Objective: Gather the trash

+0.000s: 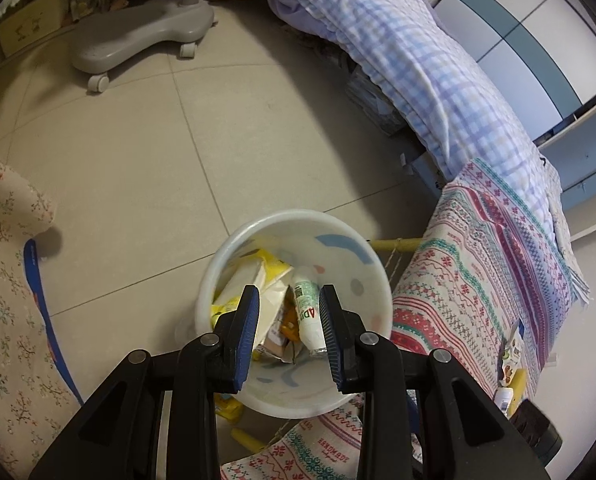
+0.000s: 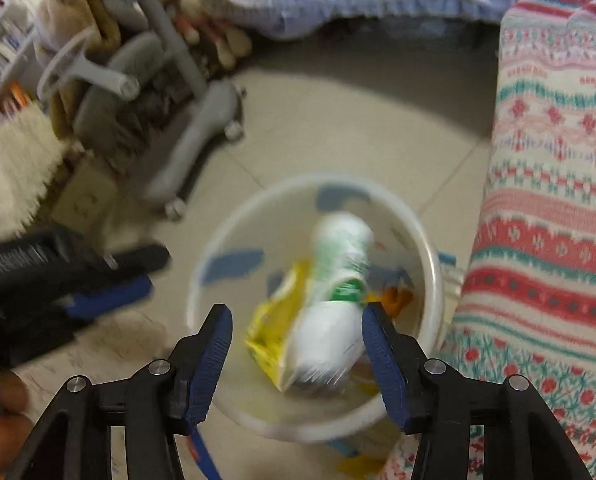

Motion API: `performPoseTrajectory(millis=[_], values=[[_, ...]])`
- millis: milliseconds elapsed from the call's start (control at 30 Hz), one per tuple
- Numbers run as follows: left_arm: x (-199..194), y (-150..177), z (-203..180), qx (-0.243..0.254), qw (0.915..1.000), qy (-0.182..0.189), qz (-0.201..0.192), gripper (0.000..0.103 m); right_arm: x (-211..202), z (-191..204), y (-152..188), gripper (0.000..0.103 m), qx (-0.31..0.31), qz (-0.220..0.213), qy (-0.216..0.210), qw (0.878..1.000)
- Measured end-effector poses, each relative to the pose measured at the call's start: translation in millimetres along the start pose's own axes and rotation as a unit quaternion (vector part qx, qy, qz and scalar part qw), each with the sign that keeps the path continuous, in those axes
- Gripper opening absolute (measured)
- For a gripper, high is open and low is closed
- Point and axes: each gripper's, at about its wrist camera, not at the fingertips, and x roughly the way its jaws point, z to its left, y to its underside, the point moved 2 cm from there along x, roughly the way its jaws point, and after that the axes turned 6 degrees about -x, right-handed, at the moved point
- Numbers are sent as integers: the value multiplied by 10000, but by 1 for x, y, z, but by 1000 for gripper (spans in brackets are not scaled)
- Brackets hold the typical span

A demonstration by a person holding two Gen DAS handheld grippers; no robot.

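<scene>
A white bin [image 1: 377,304] with pastel shapes stands on the tiled floor. Inside it lie a white and green bottle [image 1: 307,312], a yellow wrapper [image 1: 272,266] and other scraps. My left gripper [image 1: 289,294] hangs over the bin, jaws apart with nothing between the pads. In the right wrist view the bin [image 2: 433,280] is blurred. The bottle [image 2: 337,264] sits tilted in it on the yellow wrapper [image 2: 274,320]. My right gripper [image 2: 296,311] is above the bin, open, pads not pressing on anything. The left gripper [image 2: 146,276] shows at the left, beside the bin.
A grey chair base [image 1: 138,40] on castors stands across the floor. A bed with a checked blue blanket [image 1: 417,60] and a patterned striped cloth [image 1: 477,260] border the bin's right. Floral fabric [image 1: 2,300] lies left. Small packets [image 1: 511,354] rest on the cloth.
</scene>
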Motion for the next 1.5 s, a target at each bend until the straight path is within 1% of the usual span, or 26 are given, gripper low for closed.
performPoseTrajectory(millis=[133,267,500,700,767,800,833,900,967,1033,1100,1167,1267,1333,1367,1500], values=[[1,6,-16,221,9998,29,3,33,-14,-16,21,59,4,22,-13,10000],[5,14,-34,400,9991,72,104,33,-49,-39,33,59,136,-63,-72,9999],[10,37,-83,894,9957,161,195,33,-110,-80,38,59,181,-189,199,9995],[18,66,-138,1445,9886,296,303,34,-168,-135,44,59,617,-256,499,9965],[22,78,-160,1635,9851,388,373,43,-192,-155,44,59,734,-391,660,9943],[24,84,-169,1705,9835,440,402,50,-204,-166,44,59,799,-479,746,9929],[26,90,-179,1782,9819,483,424,52,-216,-179,45,59,909,-596,837,9905],[29,104,-201,1981,9780,502,418,52,-237,-206,49,59,1201,-847,989,9842],[32,118,-225,2210,9729,548,405,53,-252,-236,57,59,1603,-1060,1142,9747],[37,132,-246,2369,9685,623,440,53,-263,-266,67,59,2082,-1122,1233,9638],[45,147,-271,2556,9623,765,528,53,-268,-285,71,59,2345,-1078,1215,9585],[55,162,-295,2770,9542,938,623,53,-271,-294,71,59,2437,-1055,1155,9571],[69,182,-327,3153,9418,1007,596,55,-272,-300,73,59,2469,-1009,1076,9578],[79,190,-340,3321,9368,967,527,58,-270,-301,74,59,2480,-951,972,9592],[85,193,-346,3401,9343,943,503,59,-268,-301,75,59,2463,-906,950,9603],[105,200,-358,3542,9298,897,443,59,-265,-302,81,59,2367,-795,1011,9630]])
